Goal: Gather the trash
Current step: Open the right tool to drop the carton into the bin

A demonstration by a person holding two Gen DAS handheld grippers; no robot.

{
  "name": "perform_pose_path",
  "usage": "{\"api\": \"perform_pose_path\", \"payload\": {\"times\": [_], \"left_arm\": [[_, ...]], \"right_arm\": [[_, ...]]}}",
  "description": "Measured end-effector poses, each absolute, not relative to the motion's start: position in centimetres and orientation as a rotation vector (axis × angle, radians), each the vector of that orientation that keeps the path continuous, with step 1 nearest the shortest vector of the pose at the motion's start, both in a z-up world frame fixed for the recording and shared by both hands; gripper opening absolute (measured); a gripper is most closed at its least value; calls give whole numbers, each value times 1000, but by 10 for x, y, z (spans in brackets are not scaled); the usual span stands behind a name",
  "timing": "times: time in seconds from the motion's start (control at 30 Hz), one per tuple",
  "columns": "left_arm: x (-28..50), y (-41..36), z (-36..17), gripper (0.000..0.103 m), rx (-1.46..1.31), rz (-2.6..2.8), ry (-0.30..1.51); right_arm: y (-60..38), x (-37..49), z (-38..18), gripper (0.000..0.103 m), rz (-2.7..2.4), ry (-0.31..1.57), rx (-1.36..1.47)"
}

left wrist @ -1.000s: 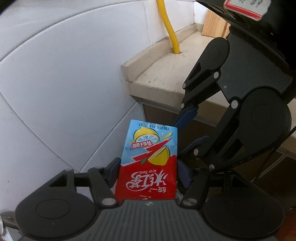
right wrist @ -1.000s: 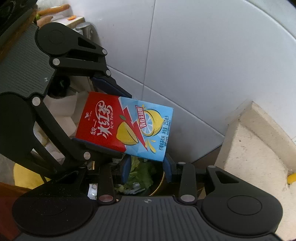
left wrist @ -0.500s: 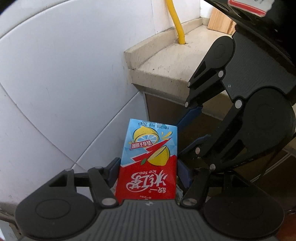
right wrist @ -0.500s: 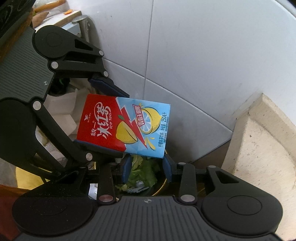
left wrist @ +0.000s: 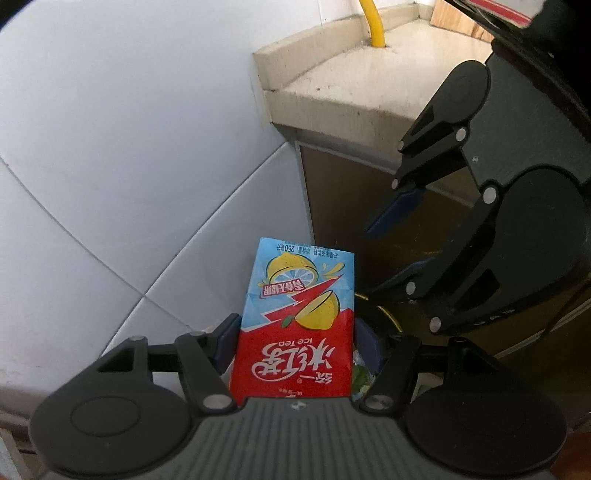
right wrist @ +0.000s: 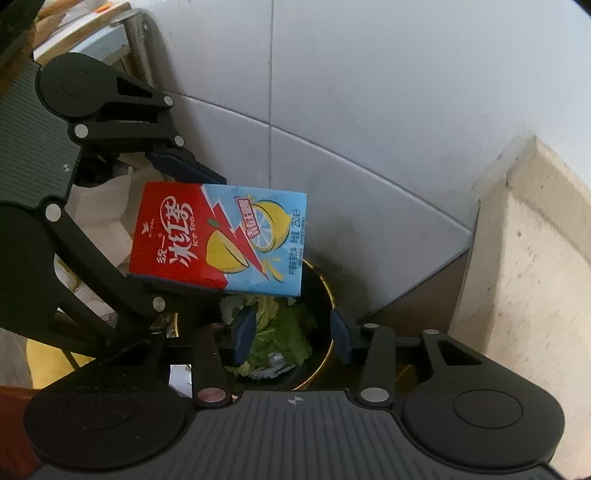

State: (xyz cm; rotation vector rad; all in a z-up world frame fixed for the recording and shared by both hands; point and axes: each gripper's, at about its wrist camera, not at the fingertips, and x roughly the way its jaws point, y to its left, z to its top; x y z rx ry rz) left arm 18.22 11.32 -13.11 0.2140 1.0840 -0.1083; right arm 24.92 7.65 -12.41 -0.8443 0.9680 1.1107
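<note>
While we look along our left gripper [left wrist: 295, 339], we see it holding a juice box [left wrist: 299, 314] tight between its two blue pads, one pad on each side of the red end. The juice box is red at one end and light blue at the other, with yellow lemons drawn on it. It sticks out past the pads, up in the air, and it is close to a white tiled wall [left wrist: 129, 147]. From the other side, we see the same juice box [right wrist: 221, 240] hanging just above a black bin [right wrist: 321, 295] with a gold rim. Green leaves [right wrist: 280, 332] and bits of crumpled scrap lie inside the bin. Our right gripper [right wrist: 291, 332] is lower down, over the bin, and its jaws are opening. Nothing sits between its blue pads; we only see the leaves far below them. We can see our right gripper [left wrist: 399, 236] from the left side too, dark and big, with one blue pad showing. A pale stone ledge [left wrist: 332, 85] stands beside the wall, and a yellow pipe [left wrist: 375, 22] goes down into its top. White paper [right wrist: 99, 206] is piled up behind the left gripper [right wrist: 177, 225].
</note>
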Motion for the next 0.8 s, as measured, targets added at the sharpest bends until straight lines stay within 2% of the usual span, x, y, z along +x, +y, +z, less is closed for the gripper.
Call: {"api": "perform_pose_path", "payload": {"times": [0.23,0.5,0.73,0.8], "left_arm": [[196,116,-151,60,229,-74,1149],[202,113,-166,61,251,-67,1223],[200,129,-135,61,135,43,1156],[196,135,-117,61,74,77,1110]], "right_arm": [[68,255,-135,60,1059,973,-811],[58,255,-140,60,1021,959,-747],[45,243,-106,61,980,908,-692],[39,239,-84,65,948,872,-636]]}}
